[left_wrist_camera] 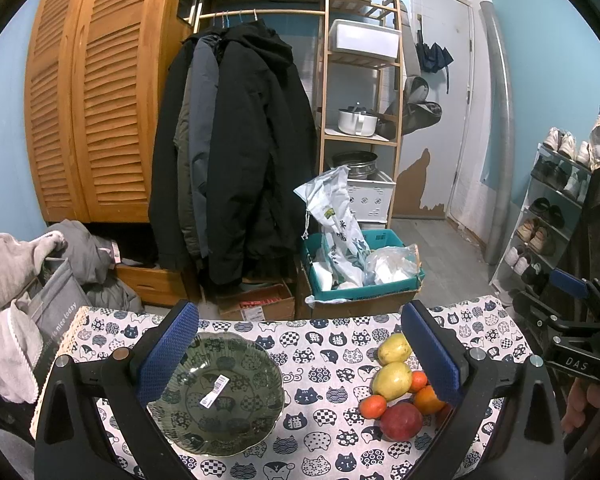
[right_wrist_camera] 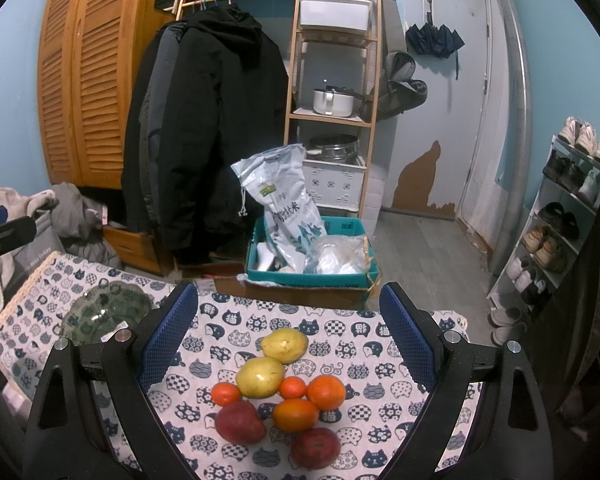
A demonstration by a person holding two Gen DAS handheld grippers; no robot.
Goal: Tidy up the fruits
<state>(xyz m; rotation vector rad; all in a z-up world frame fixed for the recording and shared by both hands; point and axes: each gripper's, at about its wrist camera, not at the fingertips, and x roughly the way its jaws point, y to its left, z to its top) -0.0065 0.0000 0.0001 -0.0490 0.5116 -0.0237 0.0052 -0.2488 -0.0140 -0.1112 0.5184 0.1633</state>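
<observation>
Both tools spread, empty: right tool [right_wrist_camera: 288, 344] should straddle the nearest red apple [right_wrist_camera: 315, 447]; dark green glass plate [left_wrist_camera: 216, 394], probably the destination, awaits under left tool [left_wrist_camera: 300, 356].

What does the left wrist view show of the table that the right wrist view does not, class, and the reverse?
Only the left wrist view shows the whole green glass plate, with its white barcode sticker, and the right gripper at its right edge. Only the right wrist view shows all the fruit: a second red apple and all four oranges, including the front orange. Both share the cat-print tablecloth, two yellow-green fruits such as the far one, and open jaws holding nothing.
</observation>
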